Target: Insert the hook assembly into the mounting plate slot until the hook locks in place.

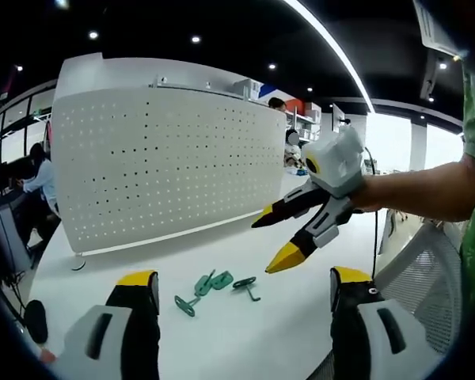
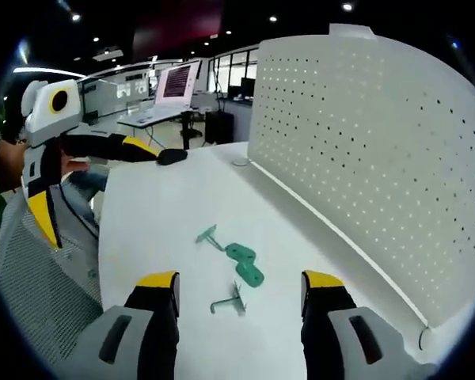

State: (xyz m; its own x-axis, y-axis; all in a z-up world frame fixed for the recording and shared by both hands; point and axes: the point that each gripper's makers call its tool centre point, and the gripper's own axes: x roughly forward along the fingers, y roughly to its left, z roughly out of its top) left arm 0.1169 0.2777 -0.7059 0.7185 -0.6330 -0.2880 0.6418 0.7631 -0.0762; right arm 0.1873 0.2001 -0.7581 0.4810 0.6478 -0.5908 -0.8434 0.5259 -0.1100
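White surface [image 1: 245, 332] with green hooks [image 1: 210, 286] lying loose, pegboard [image 1: 158, 166] bare; both jaws spread, empty — nothing inserted yet.

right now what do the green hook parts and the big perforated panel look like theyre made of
Green hook parts: likely moulded plastic, by the uniform matte teal colour and soft edges, though painted metal is possible. Perforated panel: probably white powder-coated sheet metal, thin and rigid with even rows of punched holes; plastic cannot be ruled out.
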